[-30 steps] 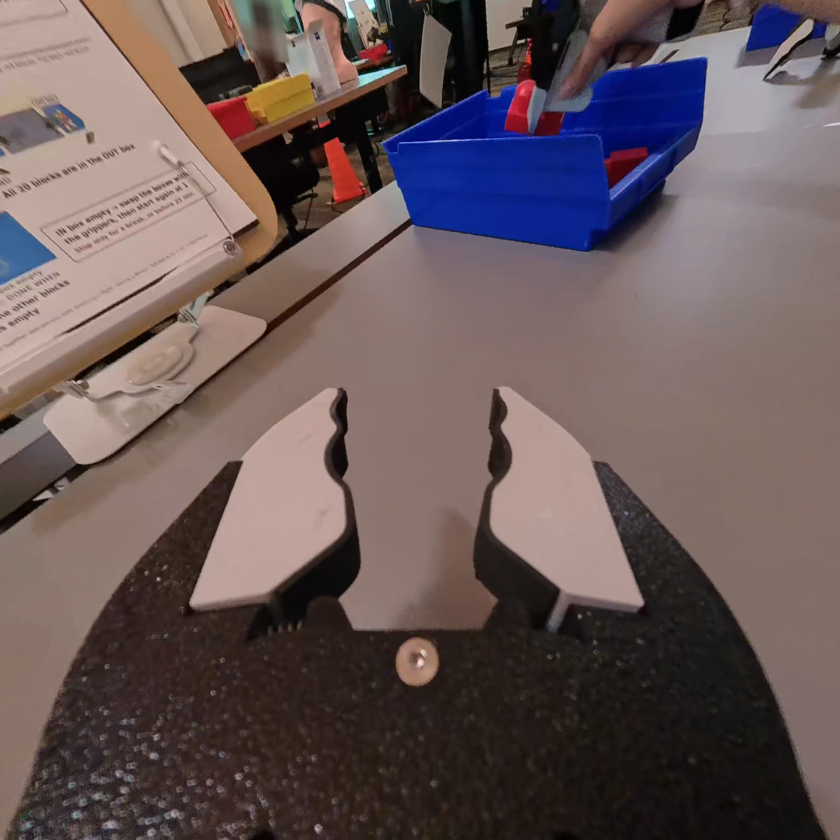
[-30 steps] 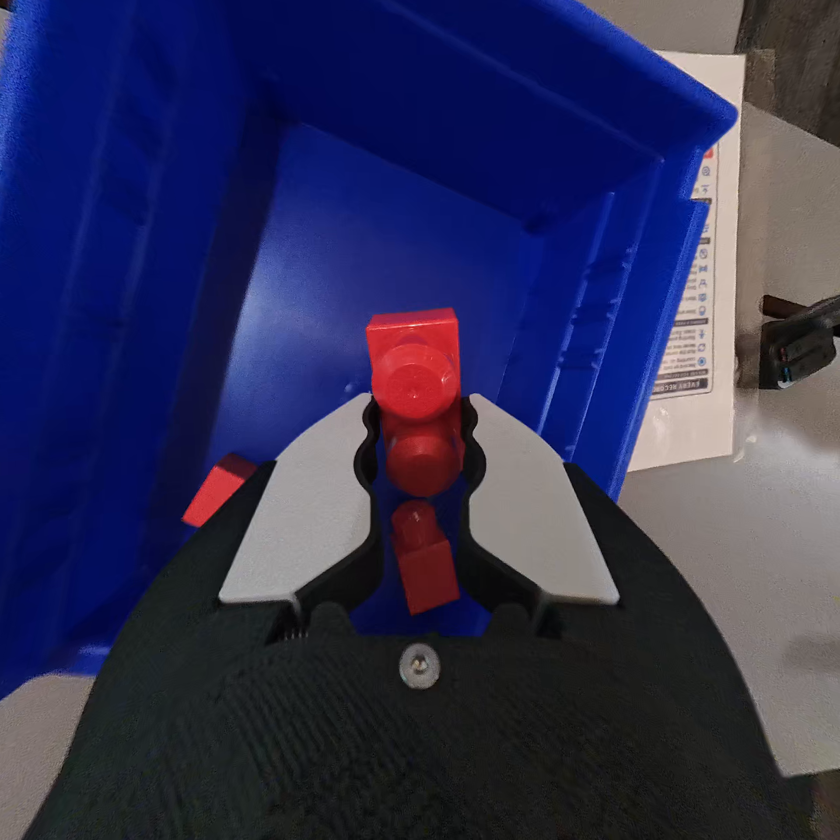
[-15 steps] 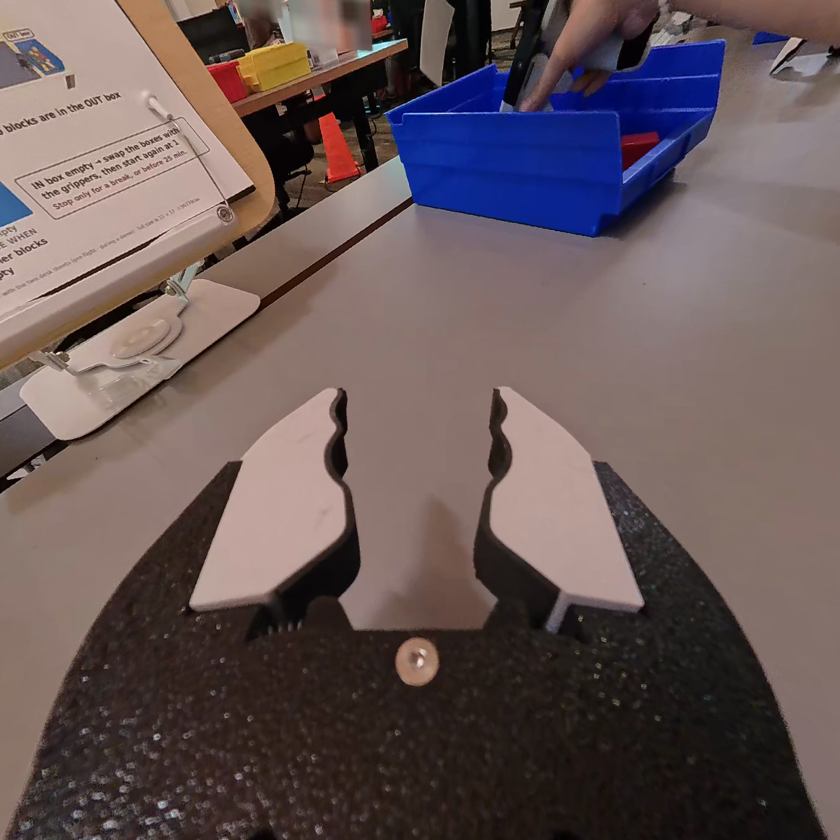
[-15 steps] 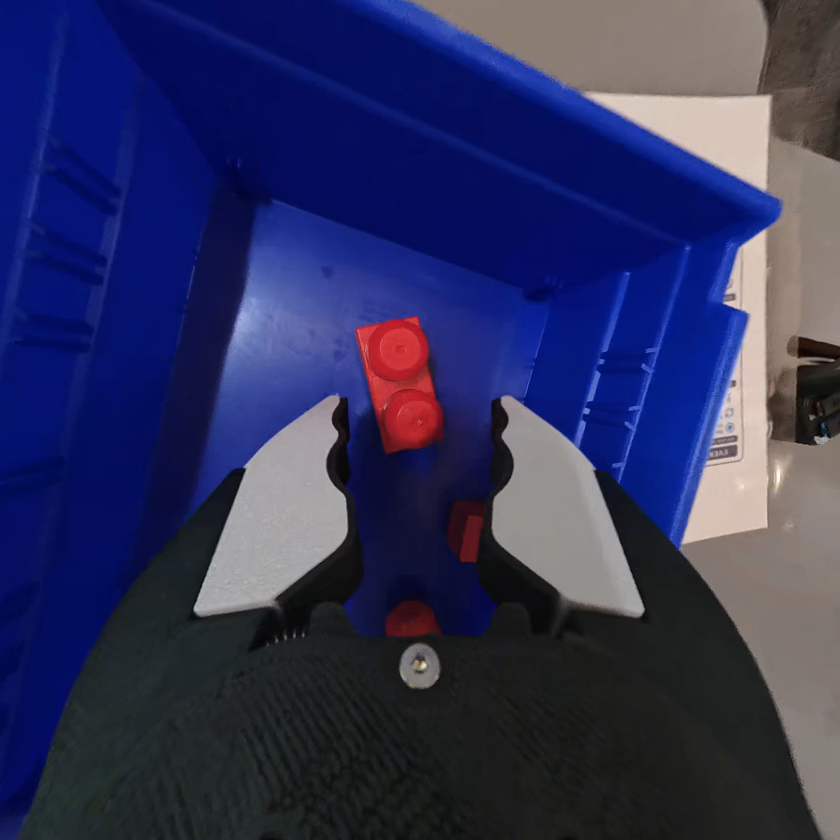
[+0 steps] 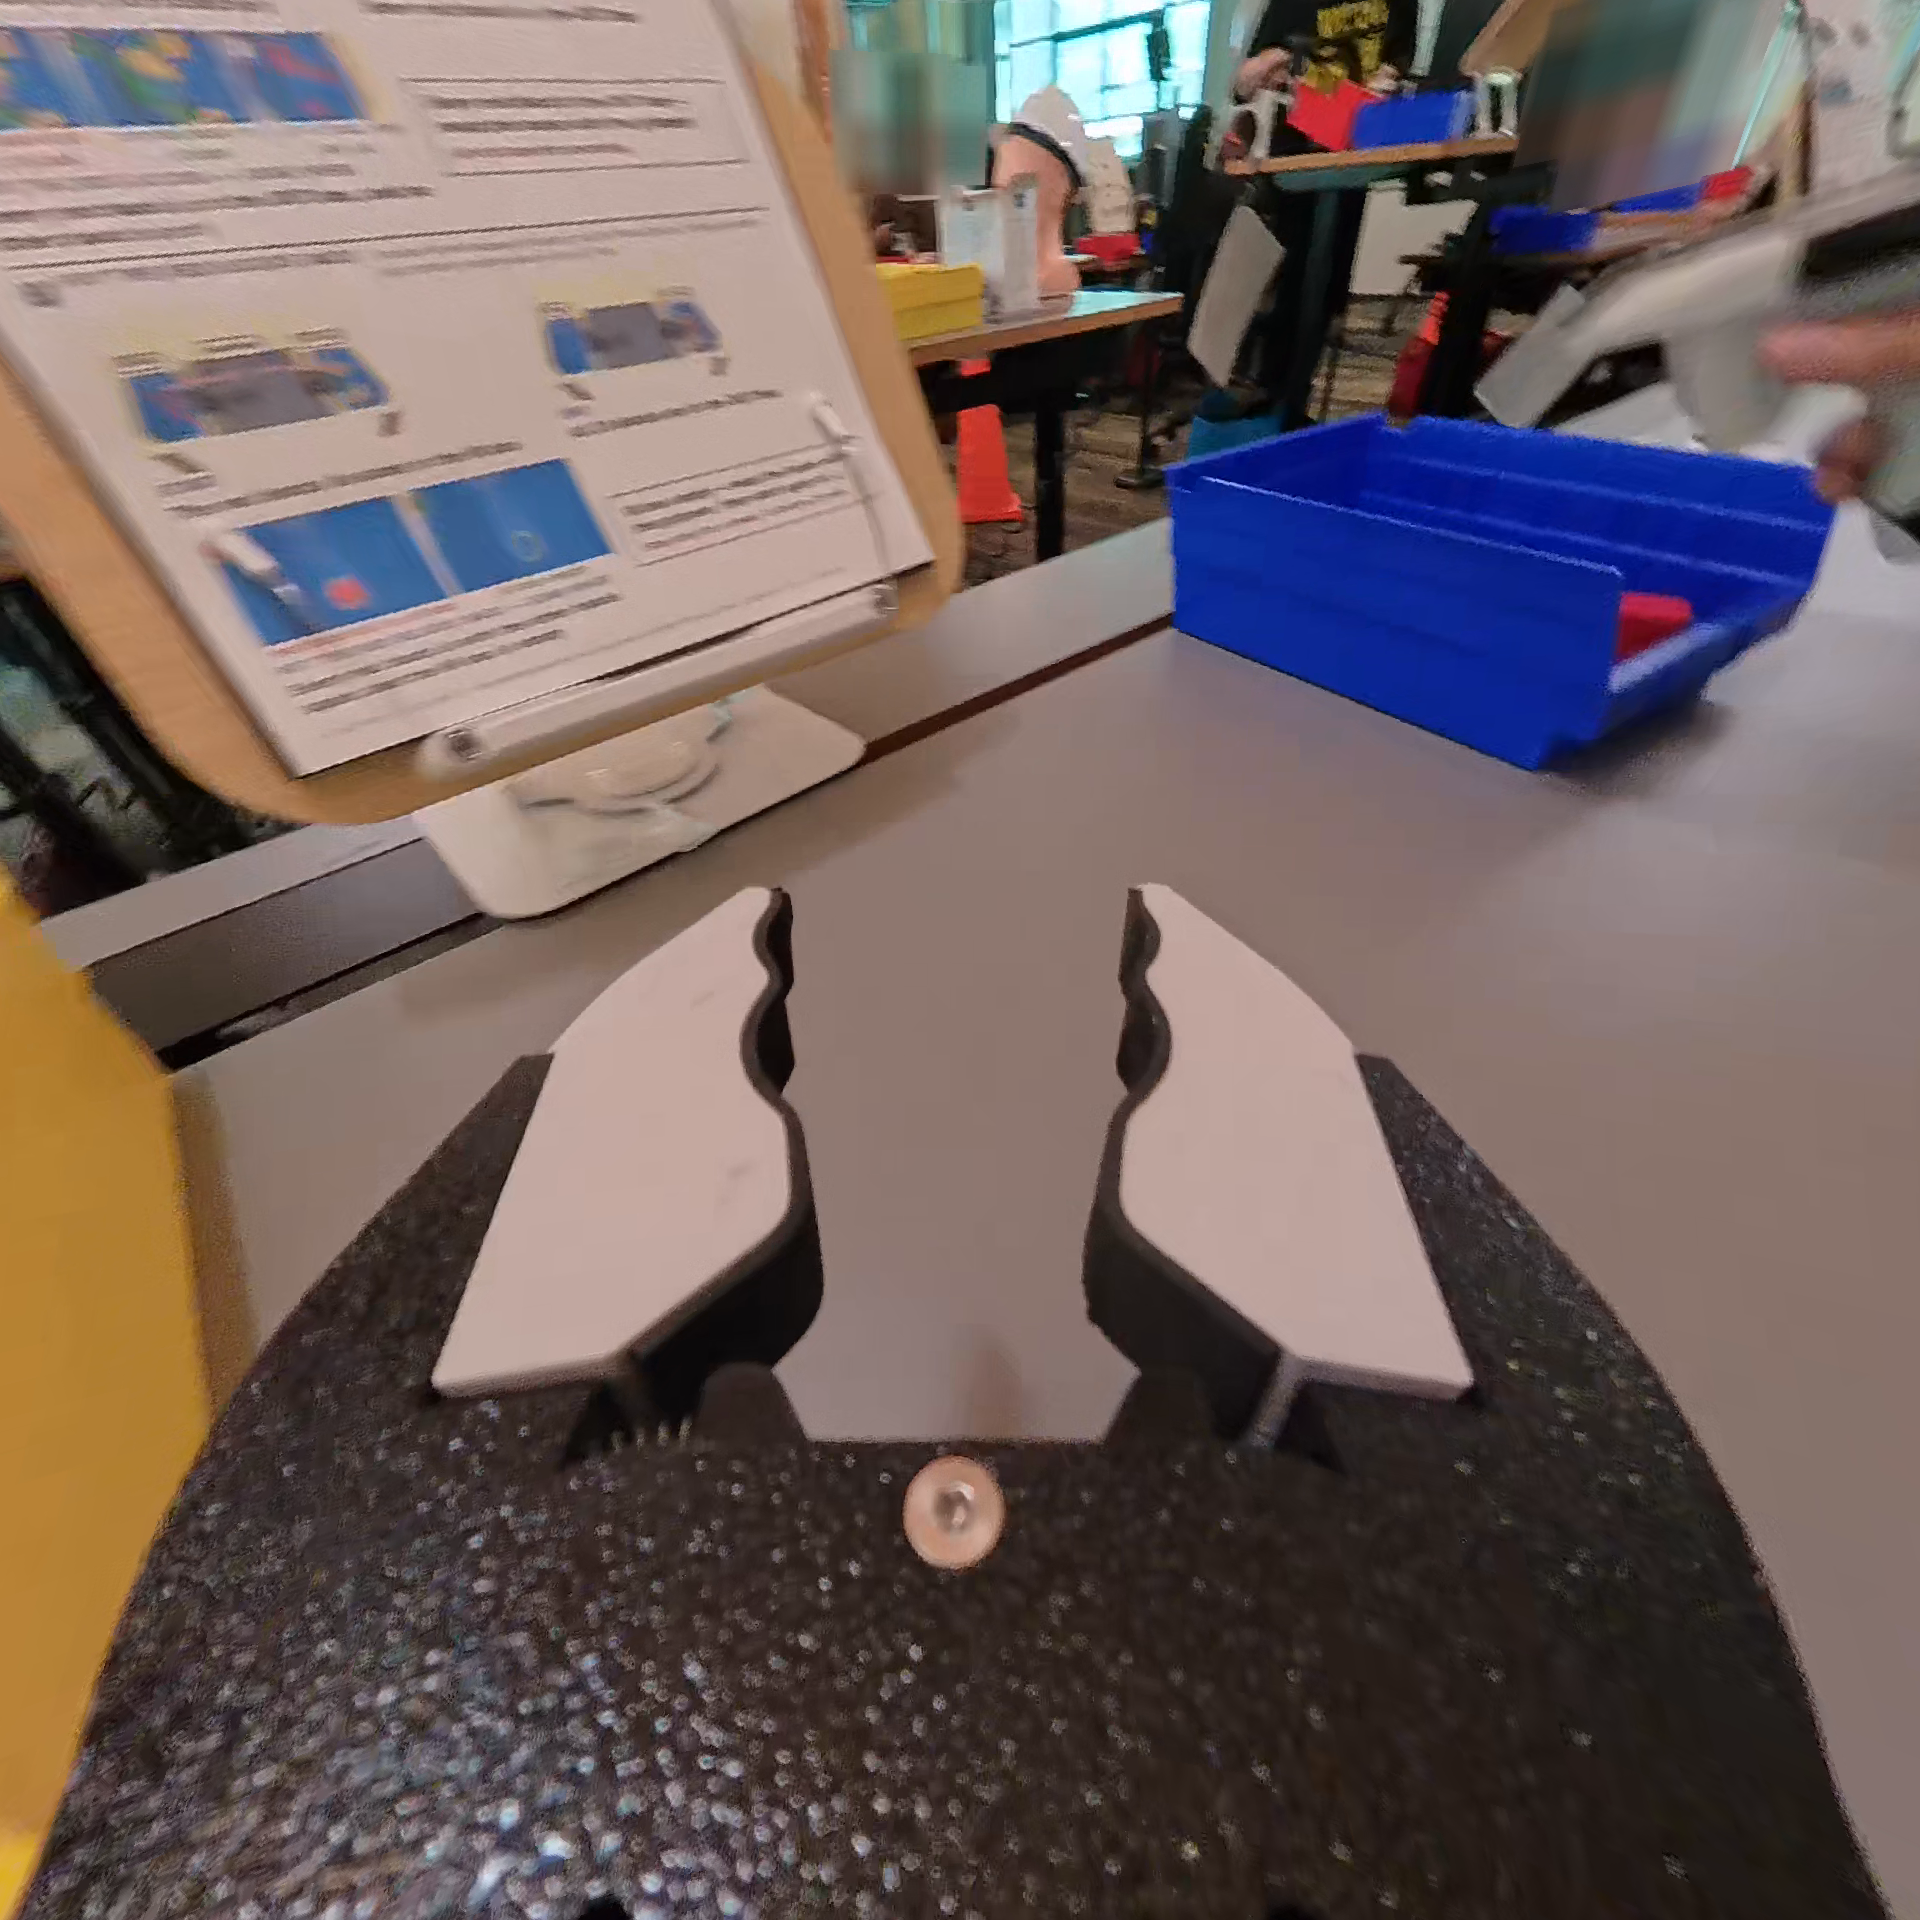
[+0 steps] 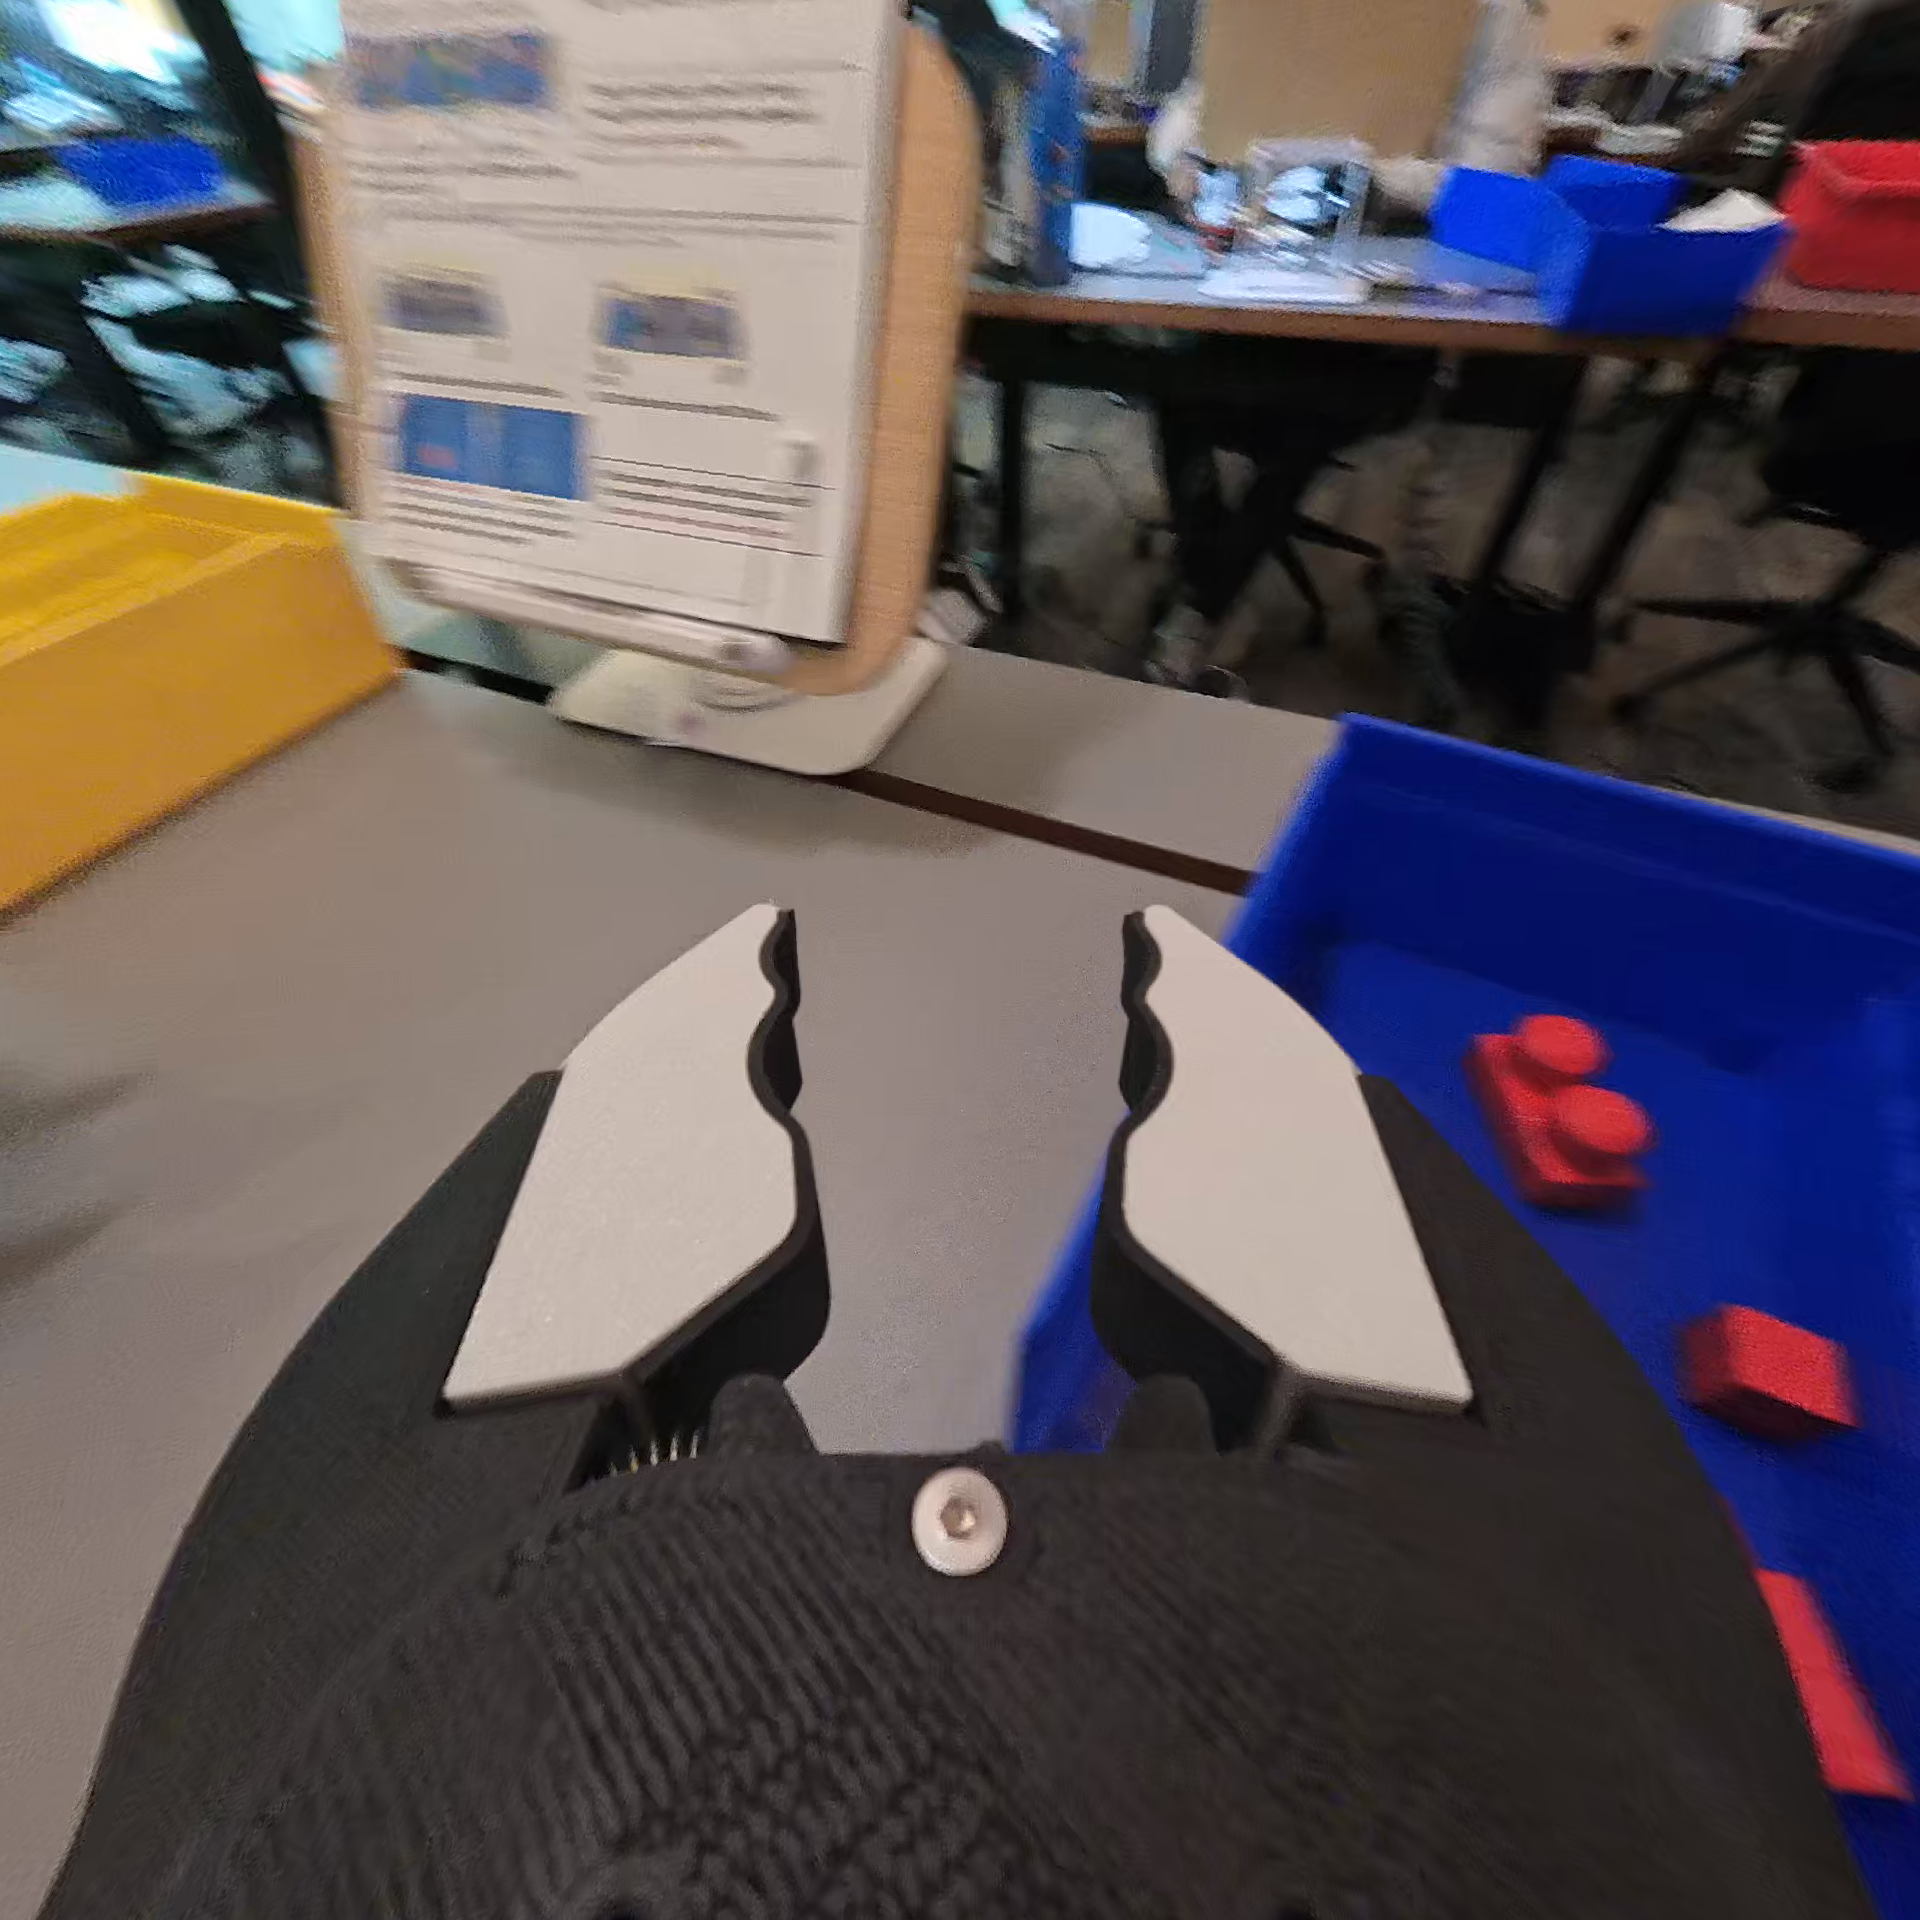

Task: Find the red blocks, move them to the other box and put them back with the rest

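Right hand-held gripper [image 6: 961, 925]: jaws apart, empty, over bench [image 6: 520, 987] | left hand-held gripper [image 5: 956, 904]: apart, empty | red blocks [image 6: 1558, 1122] lie in blue box [image 6: 1558, 810] | yellow box [image 6: 156, 675] far left | advice: approach next block squarely, clamp its flat sides.

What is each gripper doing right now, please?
Left gripper: open, holding nothing, above the grey table.
Right gripper: open, holding nothing, beside the blue box.
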Demonstrator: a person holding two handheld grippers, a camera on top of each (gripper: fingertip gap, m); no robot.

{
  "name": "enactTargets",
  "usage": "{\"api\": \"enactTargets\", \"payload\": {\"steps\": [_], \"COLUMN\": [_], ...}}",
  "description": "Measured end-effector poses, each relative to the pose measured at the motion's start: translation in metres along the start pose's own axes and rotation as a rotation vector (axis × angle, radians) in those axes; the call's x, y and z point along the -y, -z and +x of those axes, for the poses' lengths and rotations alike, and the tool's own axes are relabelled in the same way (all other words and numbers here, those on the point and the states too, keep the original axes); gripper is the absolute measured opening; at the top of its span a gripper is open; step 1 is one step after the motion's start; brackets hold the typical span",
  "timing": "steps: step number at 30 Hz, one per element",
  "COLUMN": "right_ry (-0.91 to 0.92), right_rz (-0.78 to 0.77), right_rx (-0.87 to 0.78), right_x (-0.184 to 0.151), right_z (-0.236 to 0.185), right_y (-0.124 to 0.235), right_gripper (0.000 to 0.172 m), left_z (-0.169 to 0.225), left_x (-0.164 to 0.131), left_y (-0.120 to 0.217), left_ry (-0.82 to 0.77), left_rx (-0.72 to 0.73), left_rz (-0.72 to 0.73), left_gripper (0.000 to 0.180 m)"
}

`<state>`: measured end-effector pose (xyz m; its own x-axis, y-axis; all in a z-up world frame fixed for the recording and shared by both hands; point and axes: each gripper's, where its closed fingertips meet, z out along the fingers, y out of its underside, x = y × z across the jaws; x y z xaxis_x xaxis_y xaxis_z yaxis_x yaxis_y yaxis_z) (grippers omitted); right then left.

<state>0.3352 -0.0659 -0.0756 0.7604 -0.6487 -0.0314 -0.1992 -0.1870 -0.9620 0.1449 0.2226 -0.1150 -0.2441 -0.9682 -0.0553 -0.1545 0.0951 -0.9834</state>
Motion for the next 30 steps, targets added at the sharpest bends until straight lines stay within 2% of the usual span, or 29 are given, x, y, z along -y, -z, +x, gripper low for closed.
{"api": "enactTargets", "payload": {"steps": [4, 6, 9, 12, 14, 19, 24, 26, 30], "right_ry": [-0.016, -0.011, 0.008, 0.012, 0.003, 0.012, 0.014, 0.002, -0.028], "right_rz": [0.060, 0.066, 0.086, 0.076, 0.083, 0.077, 0.075, 0.059, 0.048], "right_rx": [0.155, 0.183, 0.189, 0.171, 0.180, 0.190, 0.182, 0.167, 0.184], "right_x": [-0.015, -0.023, -0.029, -0.037, -0.039, -0.039, -0.043, -0.047, -0.051], "right_z": [-0.067, -0.085, -0.099, -0.099, -0.101, -0.103, -0.095, -0.088, -0.085], "right_y": [0.028, 0.036, 0.041, 0.039, 0.037, 0.037, 0.039, 0.037, 0.034], "right_gripper": [0.060, 0.060, 0.060, 0.060, 0.060, 0.061, 0.062, 0.062, 0.062], "left_z": [-0.070, -0.118, -0.192, -0.258, -0.286, -0.317, -0.324, -0.329, -0.331], "left_x": [0.005, -0.003, -0.020, -0.042, -0.059, -0.101, -0.138, -0.145, -0.148], "left_y": [0.042, 0.065, 0.100, 0.121, 0.130, 0.133, 0.133, 0.130, 0.121], "left_ry": [0.053, -0.002, -0.194, -0.419, -0.523, -0.712, -0.690, -0.739, -0.793], "left_rx": [0.142, 0.248, 0.326, 0.259, 0.169, -0.049, -0.147, -0.156, -0.190], "left_rz": [-0.093, -0.241, -0.533, -0.818, -0.970, -1.182, -1.353, -1.390, -1.418], "left_gripper": [0.056, 0.056, 0.050, 0.049, 0.050, 0.047, 0.046, 0.052, 0.047]}}
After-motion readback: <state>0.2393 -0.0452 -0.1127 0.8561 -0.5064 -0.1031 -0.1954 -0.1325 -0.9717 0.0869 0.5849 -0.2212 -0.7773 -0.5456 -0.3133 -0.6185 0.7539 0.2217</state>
